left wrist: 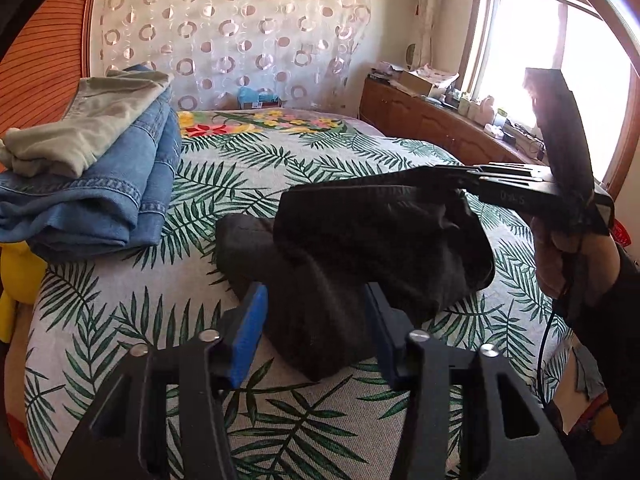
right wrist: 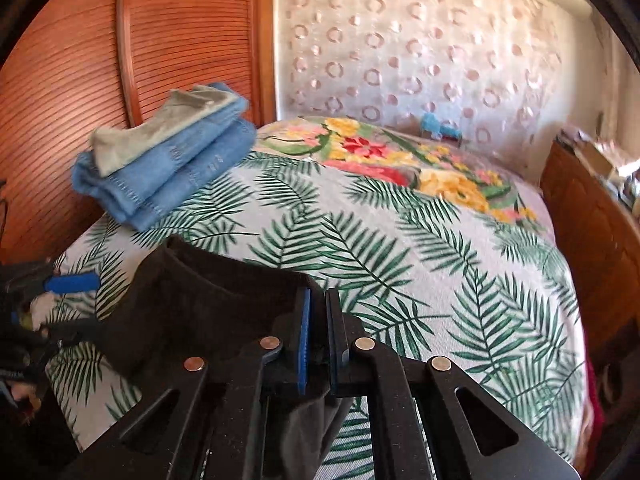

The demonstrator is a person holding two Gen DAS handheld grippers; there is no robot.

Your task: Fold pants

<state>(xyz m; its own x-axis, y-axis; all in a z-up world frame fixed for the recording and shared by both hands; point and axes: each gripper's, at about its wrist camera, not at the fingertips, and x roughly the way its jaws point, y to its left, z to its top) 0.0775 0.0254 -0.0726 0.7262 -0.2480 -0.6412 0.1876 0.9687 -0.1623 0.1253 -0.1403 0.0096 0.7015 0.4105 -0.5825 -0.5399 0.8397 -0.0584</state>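
Dark grey-black pants hang bunched above the leaf-print bed. In the left wrist view my left gripper is open, its blue pads on either side of the lower fold of the pants, not pinching it. My right gripper comes in from the right, shut on the top edge of the pants and lifting them. In the right wrist view my right gripper is shut on the pants, which drape left and below it. The left gripper's blue pad shows at far left.
A stack of folded blue jeans with a beige garment on top lies at the bed's back left; it also shows in the right wrist view. A wooden cabinet with clutter stands under the window on the right. A wooden louvred panel is at left.
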